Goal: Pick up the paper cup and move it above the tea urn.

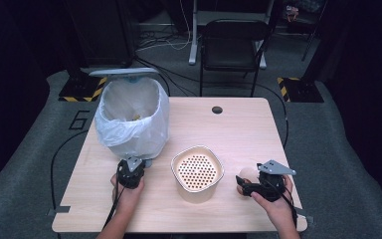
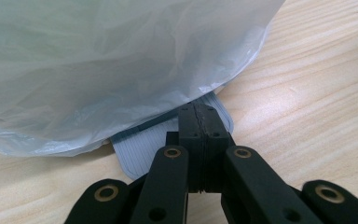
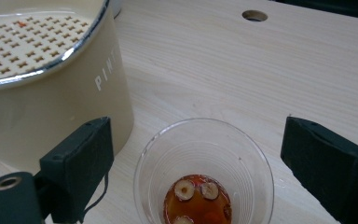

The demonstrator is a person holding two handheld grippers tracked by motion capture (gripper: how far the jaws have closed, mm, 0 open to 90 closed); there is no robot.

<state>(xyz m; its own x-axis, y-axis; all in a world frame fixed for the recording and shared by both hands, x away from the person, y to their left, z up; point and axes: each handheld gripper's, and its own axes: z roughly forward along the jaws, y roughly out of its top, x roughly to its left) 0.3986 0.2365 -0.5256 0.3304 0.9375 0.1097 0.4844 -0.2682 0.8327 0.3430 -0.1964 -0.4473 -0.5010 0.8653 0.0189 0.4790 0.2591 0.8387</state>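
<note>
From the high view we see the left hand-held gripper (image 1: pixel 138 160) at the foot of the white-bagged waste bin (image 1: pixel 133 117) on the pale wooden table (image 1: pixel 243 124), and the right hand-held gripper (image 1: pixel 241 184) beside the cream pot with a perforated insert (image 1: pixel 197 172). In the left gripper view our jaws are clenched tight on the bin's ribbed grey pedal (image 2: pixel 144 140). In the right gripper view our jaws stand released on either side of the clear plastic cup (image 3: pixel 204 172), which holds reddish-brown liquid with bits in it and stands just beside the pot.

Black chair (image 1: pixel 233 45) behind wooden table (image 1: pixel 238 129)
</note>
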